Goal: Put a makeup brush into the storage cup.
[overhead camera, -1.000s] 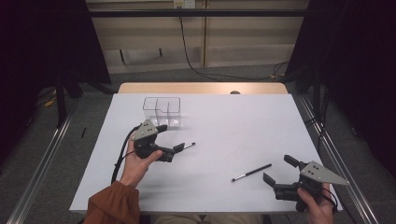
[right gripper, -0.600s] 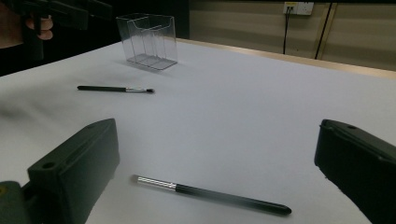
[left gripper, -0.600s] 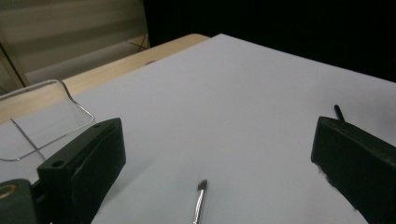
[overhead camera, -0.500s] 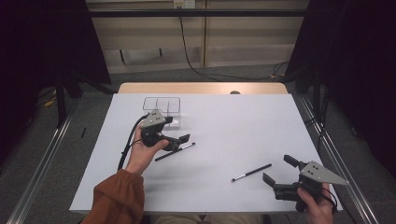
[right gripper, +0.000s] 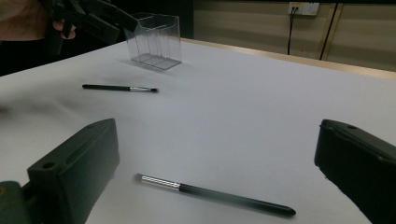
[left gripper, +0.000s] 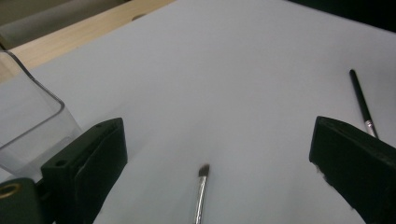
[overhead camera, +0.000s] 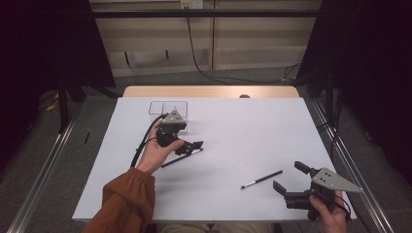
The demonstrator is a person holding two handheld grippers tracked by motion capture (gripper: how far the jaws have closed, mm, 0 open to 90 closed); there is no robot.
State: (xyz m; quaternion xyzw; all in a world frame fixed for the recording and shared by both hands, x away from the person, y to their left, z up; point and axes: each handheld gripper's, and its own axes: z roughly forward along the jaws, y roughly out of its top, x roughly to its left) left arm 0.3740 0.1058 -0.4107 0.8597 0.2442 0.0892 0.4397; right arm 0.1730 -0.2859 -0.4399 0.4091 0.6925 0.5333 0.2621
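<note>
We note 2 thin brushes flat on the white bench [overhead camera: 272, 131]. Near brush [overhead camera: 182, 158] lies just below the left hand-held gripper [overhead camera: 193, 146], jaws wide apart, empty. Far brush [overhead camera: 262, 179] lies just ahead of the right hand-held gripper [overhead camera: 291, 178], also wide open, empty. We judge both light, stiff, slick; grip mid-handle, not bristles.

White sheet across the tabletop [overhead camera: 243, 126], pale wood showing along its far edge, and a clear, colourless compartment box [overhead camera: 168, 109] on it. Two slim brushes, the near one [overhead camera: 261, 179] and the far one [overhead camera: 180, 158], both black-handled with silver ferrules and dark bristles. Black jaws and grey top plates on the left gripper [overhead camera: 190, 147] and right gripper [overhead camera: 290, 178], and a rust-orange sleeve [overhead camera: 124, 199] on the left arm.
</note>
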